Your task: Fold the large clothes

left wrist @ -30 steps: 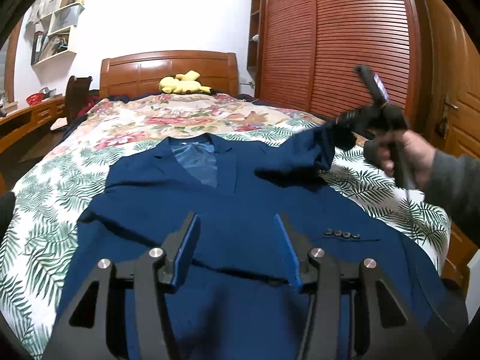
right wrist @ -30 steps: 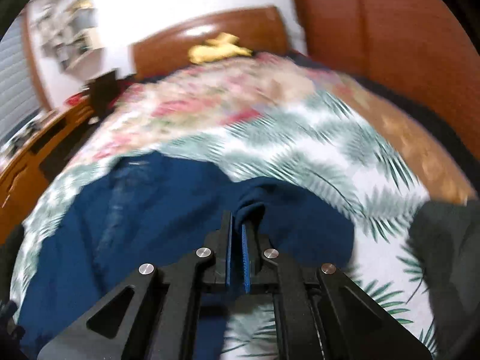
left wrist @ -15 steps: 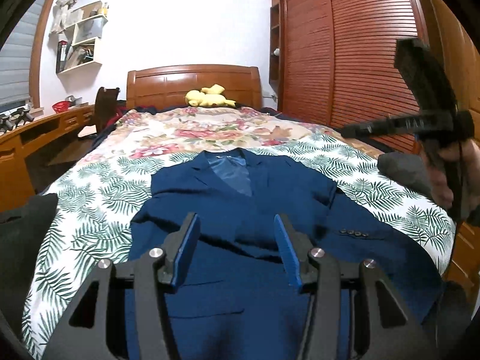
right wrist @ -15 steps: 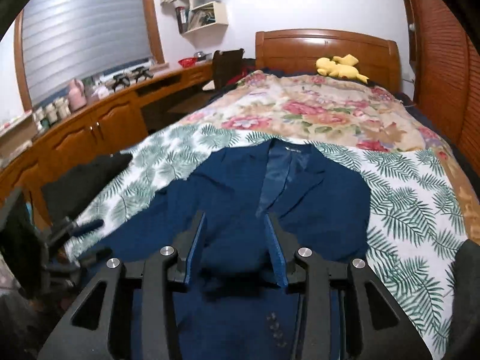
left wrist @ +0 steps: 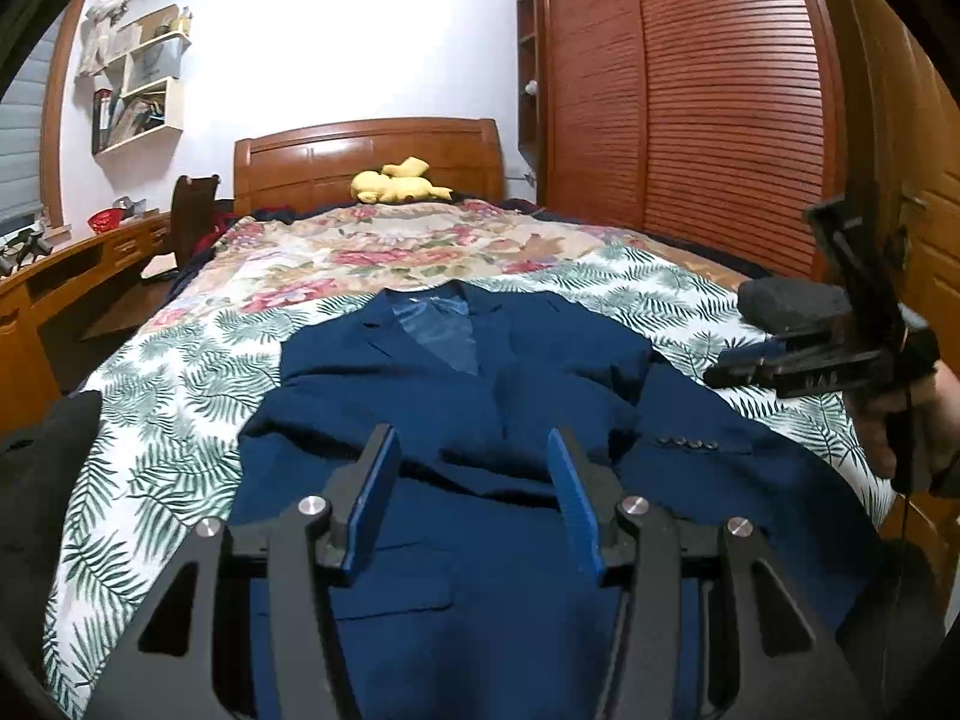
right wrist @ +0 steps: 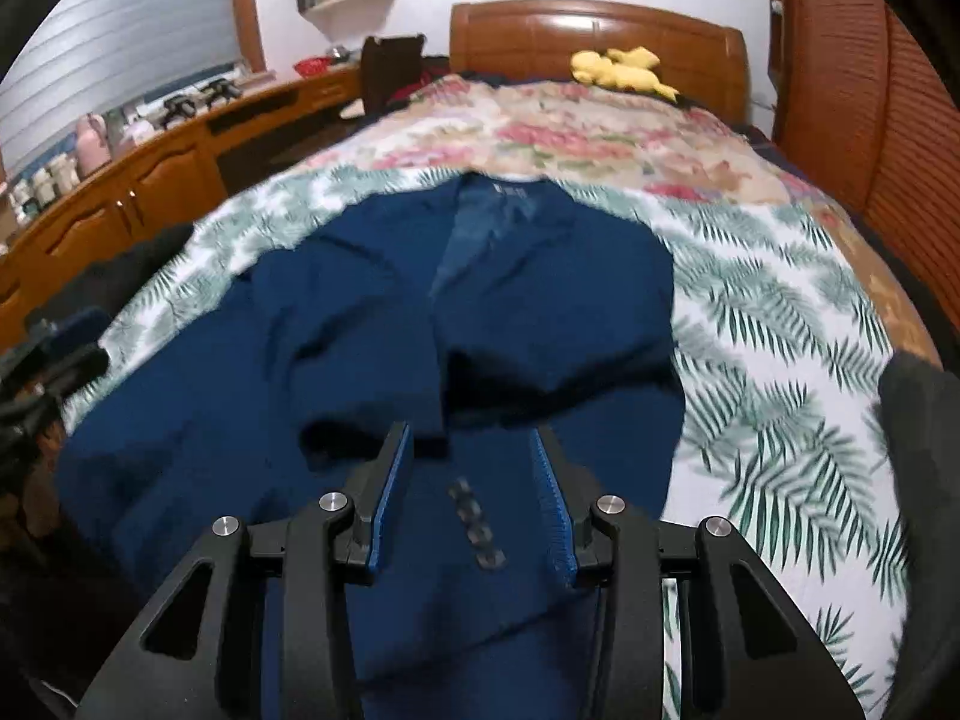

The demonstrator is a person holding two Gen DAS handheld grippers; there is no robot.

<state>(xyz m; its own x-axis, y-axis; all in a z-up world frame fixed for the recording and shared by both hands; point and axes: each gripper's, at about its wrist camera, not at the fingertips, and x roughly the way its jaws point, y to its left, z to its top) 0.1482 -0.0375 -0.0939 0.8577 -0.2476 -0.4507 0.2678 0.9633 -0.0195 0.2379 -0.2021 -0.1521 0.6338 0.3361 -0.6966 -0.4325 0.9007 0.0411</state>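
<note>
A navy suit jacket [left wrist: 480,384] lies face up on the bed, collar toward the headboard. Its right sleeve, with a row of cuff buttons [left wrist: 684,443], is folded in across the front. My left gripper [left wrist: 474,450] hovers open over the jacket's lower front, holding nothing. A hand at the right edge holds my right gripper [left wrist: 720,373] above the sleeve side. In the right wrist view the right gripper [right wrist: 474,450] stands open above the jacket [right wrist: 360,312], with the cuff buttons [right wrist: 477,522] below the gap and no cloth pinched. The left gripper [right wrist: 60,354] shows dimly at the left edge.
The leaf and flower bedspread [left wrist: 180,360] covers the bed. A yellow plush toy [left wrist: 396,186] sits by the wooden headboard [left wrist: 366,150]. Slatted wardrobe doors [left wrist: 720,90] stand to the right; a desk [right wrist: 150,180] and chair [right wrist: 390,66] to the left. Dark garments lie at both near corners [left wrist: 42,468] [right wrist: 918,420].
The right gripper let go of the sleeve end and opened, then swung back and down over the cuff. The sleeve now lies folded across the jacket. The left gripper drew back a little.
</note>
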